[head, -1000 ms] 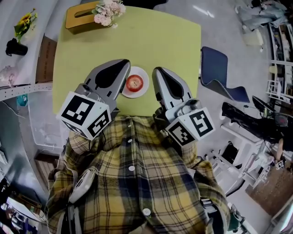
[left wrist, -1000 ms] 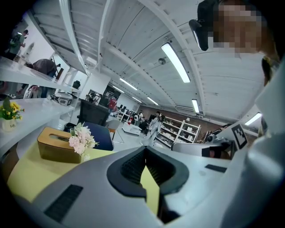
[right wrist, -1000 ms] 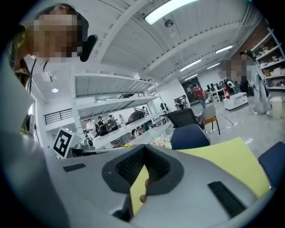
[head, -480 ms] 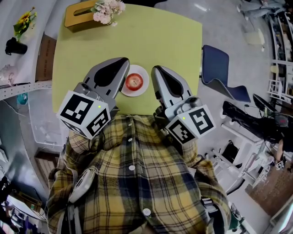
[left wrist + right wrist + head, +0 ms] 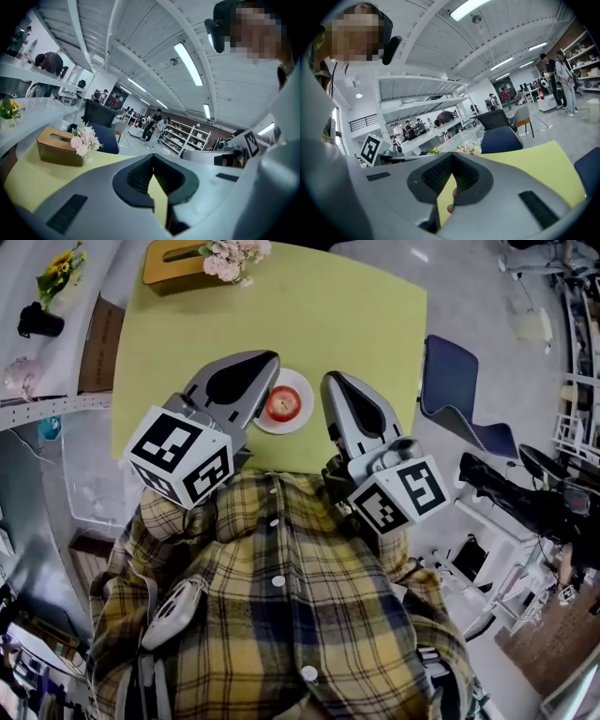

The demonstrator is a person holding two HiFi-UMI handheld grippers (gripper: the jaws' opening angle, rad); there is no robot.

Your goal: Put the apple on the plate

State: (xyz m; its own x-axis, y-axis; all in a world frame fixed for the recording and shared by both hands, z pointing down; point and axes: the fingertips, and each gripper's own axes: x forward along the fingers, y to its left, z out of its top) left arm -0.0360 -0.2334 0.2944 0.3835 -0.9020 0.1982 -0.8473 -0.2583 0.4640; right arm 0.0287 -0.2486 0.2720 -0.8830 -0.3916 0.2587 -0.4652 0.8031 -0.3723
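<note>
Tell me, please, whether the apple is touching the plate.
Touching. The head view shows the apple resting in the middle of the white plate.

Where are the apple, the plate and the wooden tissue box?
apple (image 5: 283, 404), head view, its red top.
plate (image 5: 302, 385), head view, bare white rim right of the apple.
wooden tissue box (image 5: 52, 151), left gripper view, its front side.

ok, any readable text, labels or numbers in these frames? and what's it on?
No readable words or numbers in any view.
Left marker cube, right marker cube: black-and-white square patterns only, no letters.
Background shelves: any labels too small to read.
</note>
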